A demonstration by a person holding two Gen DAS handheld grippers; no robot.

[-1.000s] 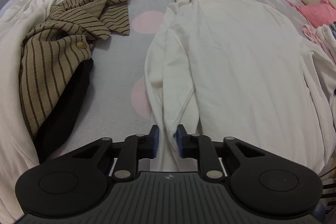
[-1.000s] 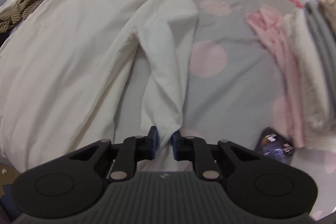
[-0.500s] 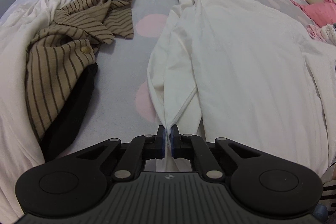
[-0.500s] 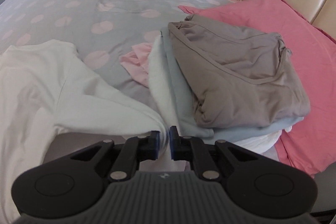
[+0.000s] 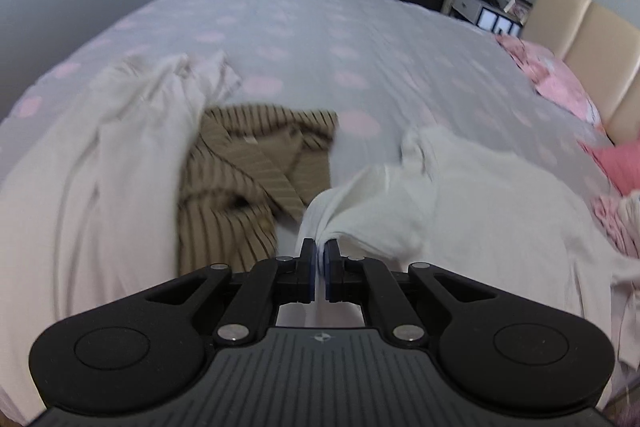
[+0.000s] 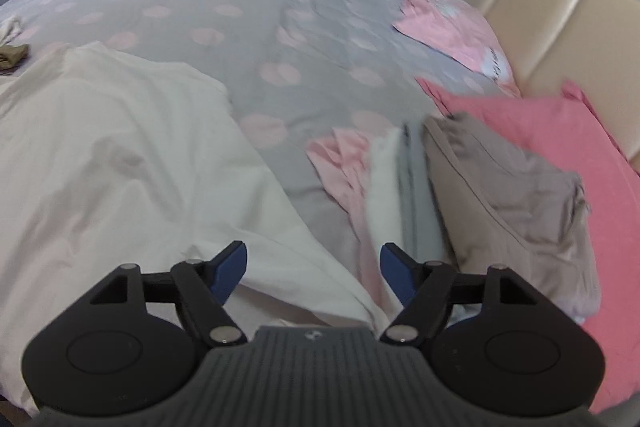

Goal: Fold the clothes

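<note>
A cream long-sleeved shirt (image 5: 472, 195) lies spread on the grey bed with pink dots (image 5: 304, 27). My left gripper (image 5: 319, 251) is shut on a bunched edge of that shirt, which rises in a ridge from the bed to the pads. In the right wrist view the same cream shirt (image 6: 120, 155) covers the left half of the frame. My right gripper (image 6: 313, 261) hovers over its near edge, jaws opening wide, with nothing pinched between the blue pads.
A tan striped garment (image 5: 256, 163) and a pale cloth (image 5: 100, 163) lie left of the shirt. On the right sits a stack of folded clothes (image 6: 500, 187) beside a pink garment (image 6: 340, 163), pink pillows (image 6: 568, 131) and a beige headboard (image 6: 540, 7).
My left gripper closed on the shirt's edge and lifted it off the bed. My right gripper swung right towards the folded stack holding the sleeve, then let it go and spread its jaws.
</note>
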